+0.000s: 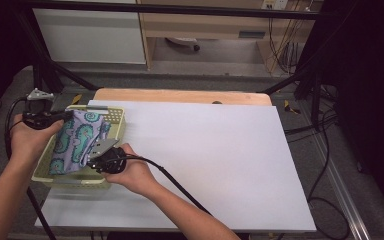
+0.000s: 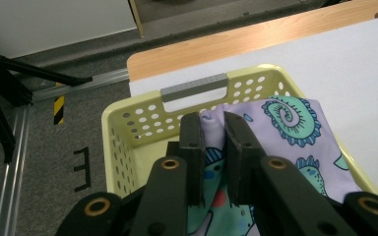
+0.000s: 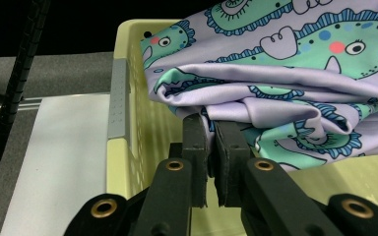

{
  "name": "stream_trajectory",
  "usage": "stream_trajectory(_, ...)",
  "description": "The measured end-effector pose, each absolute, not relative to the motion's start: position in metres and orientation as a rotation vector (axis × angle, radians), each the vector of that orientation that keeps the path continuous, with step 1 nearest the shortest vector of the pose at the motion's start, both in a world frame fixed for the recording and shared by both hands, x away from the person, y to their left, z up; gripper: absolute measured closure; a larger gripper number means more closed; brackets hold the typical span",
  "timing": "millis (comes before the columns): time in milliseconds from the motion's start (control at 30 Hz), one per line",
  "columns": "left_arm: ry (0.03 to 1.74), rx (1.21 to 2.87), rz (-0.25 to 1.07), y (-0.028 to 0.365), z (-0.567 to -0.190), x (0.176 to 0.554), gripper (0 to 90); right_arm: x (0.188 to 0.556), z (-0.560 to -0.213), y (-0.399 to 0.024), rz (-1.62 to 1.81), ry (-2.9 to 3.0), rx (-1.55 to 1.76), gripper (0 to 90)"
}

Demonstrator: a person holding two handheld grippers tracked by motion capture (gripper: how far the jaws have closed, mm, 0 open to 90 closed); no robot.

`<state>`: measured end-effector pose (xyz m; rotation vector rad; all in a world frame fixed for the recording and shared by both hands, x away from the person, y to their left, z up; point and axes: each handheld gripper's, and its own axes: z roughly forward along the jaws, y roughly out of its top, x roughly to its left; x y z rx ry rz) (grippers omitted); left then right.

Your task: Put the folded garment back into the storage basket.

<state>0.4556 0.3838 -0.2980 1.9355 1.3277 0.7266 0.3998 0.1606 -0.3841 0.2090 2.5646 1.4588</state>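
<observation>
A lilac cloth [image 1: 75, 140] printed with teal dinosaurs hangs bunched over a pale yellow perforated basket [image 1: 115, 116] at the table's left. My left gripper [image 1: 70, 116] is shut on the cloth's far edge; in the left gripper view a fold of the cloth [image 2: 295, 128] is pinched between the jaws of that gripper [image 2: 212, 123] above the basket [image 2: 142, 123]. My right gripper [image 1: 91, 155] is shut on the cloth's near edge. In the right gripper view the cloth [image 3: 285, 64] drapes from the tips of that gripper [image 3: 209, 123], just inside the basket's wall [image 3: 128, 88].
A white sheet [image 1: 205, 160] covers the wooden table [image 1: 180, 95], and the basket stands on its left edge. A black cable [image 1: 180, 187] trails from the right gripper across the sheet. Black frame legs [image 1: 45, 65] and floor cables [image 1: 325, 150] surround the table.
</observation>
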Motion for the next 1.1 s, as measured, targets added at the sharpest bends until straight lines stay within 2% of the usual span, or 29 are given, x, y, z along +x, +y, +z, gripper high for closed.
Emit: stream_trajectory(1100,1.332,1.939,0.720,0.382,-0.311,0.459,79.7,0.402,-0.393,0.163,1.401,2.591,0.210,85.2)
